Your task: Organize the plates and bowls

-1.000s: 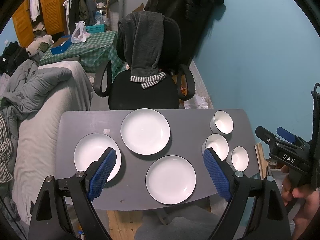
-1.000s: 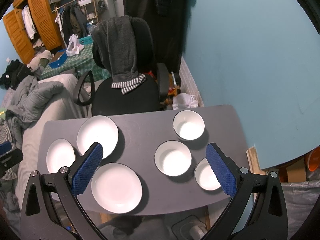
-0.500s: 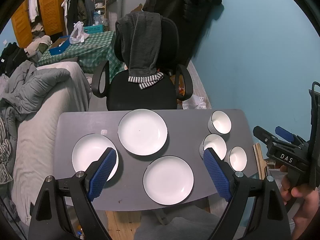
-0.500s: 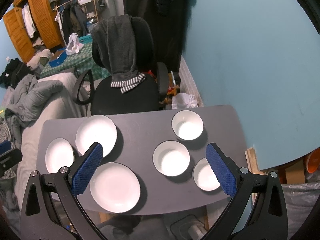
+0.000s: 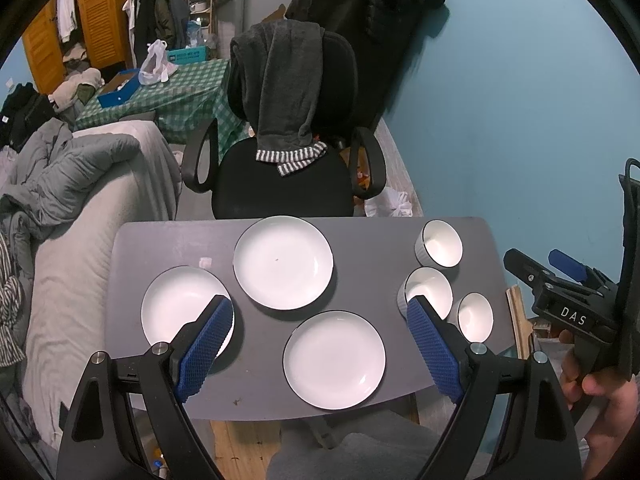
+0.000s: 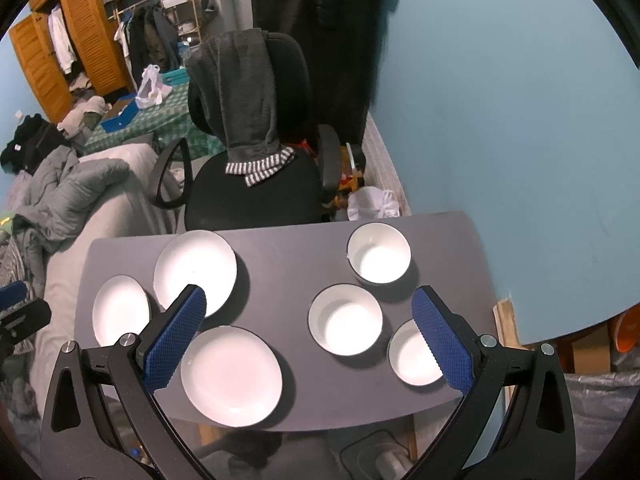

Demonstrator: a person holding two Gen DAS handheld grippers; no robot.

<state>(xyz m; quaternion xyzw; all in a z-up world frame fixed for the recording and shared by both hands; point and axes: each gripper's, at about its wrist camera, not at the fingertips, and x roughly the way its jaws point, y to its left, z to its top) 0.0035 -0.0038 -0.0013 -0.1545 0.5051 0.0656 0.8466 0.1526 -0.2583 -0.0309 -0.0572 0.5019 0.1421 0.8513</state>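
Your left claw (image 5: pixel 320 344) hung spread wide and empty above the grey counter (image 5: pixel 368 272), three plates (image 5: pixel 283 262) left, three bowls (image 5: pixel 439 243) right. From the right wrist, your right claw (image 6: pixel 316 344) gaped empty over the same bowls (image 6: pixel 345 319).

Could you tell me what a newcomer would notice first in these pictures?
Three white plates lie spread on the left half of the grey table, three white bowls on its right half. Both grippers, left and right, hover open above them. A black chair draped with a grey garment stands behind.
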